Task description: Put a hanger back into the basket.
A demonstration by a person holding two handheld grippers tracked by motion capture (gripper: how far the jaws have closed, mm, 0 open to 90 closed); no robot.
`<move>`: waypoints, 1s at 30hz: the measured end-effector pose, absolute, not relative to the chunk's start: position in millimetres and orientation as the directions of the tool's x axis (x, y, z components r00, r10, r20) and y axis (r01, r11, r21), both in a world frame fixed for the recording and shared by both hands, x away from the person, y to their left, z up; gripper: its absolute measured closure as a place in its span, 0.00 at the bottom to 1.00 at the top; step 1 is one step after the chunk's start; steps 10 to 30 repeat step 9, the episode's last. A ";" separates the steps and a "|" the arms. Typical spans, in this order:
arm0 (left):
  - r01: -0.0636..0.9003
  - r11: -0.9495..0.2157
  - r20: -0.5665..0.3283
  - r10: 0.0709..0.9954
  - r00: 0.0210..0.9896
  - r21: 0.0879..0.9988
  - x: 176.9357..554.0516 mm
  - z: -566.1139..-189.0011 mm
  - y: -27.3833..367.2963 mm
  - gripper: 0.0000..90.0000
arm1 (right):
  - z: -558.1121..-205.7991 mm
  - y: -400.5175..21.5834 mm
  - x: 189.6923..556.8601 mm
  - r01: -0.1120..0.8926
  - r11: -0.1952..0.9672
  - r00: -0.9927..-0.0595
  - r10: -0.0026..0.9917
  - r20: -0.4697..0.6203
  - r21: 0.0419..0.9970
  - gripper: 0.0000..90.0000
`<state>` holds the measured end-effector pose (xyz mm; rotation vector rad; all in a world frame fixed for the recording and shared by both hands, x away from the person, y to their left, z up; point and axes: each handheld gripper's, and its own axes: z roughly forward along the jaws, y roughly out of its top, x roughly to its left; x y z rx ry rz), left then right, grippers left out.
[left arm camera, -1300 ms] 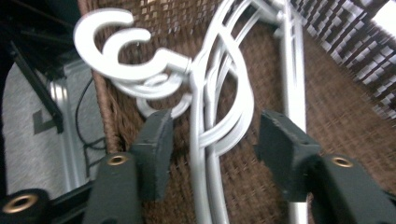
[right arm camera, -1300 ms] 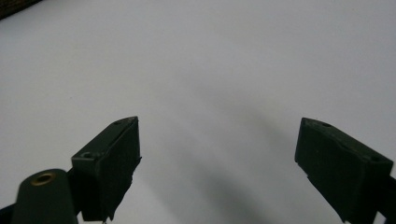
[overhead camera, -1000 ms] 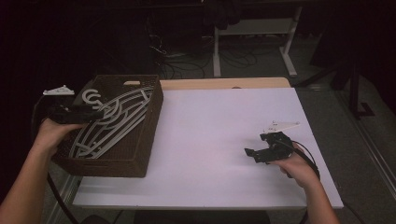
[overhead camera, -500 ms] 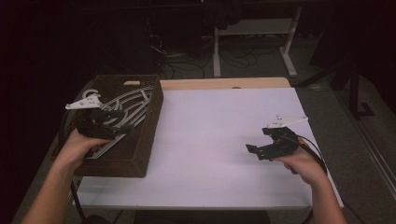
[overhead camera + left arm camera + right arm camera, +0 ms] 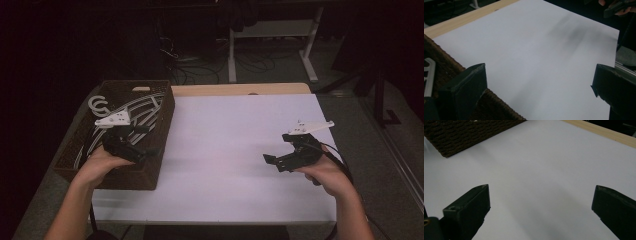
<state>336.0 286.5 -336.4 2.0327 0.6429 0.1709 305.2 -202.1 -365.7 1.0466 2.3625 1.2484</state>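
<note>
Woven dark-brown basket [image 5: 150,172] holding white plastic hangers [image 5: 145,107], apparently lengthwise; left gripper [image 5: 142,142] over its near corner, jaws just opened, empty; right gripper [image 5: 277,157] well apart, likewise spread.

Your left gripper [image 5: 142,145] and hand cover part of the white hangers [image 5: 145,107] lying in the brown woven basket [image 5: 165,107], so you cannot count them or see how they interlock. In your left gripper view one hanger [image 5: 429,75] is cut off by the left edge, and your right hand [image 5: 616,7] is cropped at the top corner. In your right gripper view the basket [image 5: 461,132] runs off the top edge.
</note>
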 end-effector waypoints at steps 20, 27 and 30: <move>0.375 -0.397 -0.149 0.495 0.856 0.838 333.0 -340.3 282.4 0.00 | -368.0 -200.6 306.2 0.470 0.374 -0.708 0.701 0.089 0.799 0.02; 0.375 -0.397 -0.149 0.495 0.856 0.838 333.0 -340.3 282.4 0.00 | -368.0 -200.6 306.2 0.470 0.374 -0.708 0.701 0.089 0.799 0.02; 0.375 -0.397 -0.149 0.495 0.856 0.838 333.0 -340.3 282.4 0.00 | -368.0 -200.6 306.2 0.470 0.374 -0.708 0.701 0.089 0.799 0.02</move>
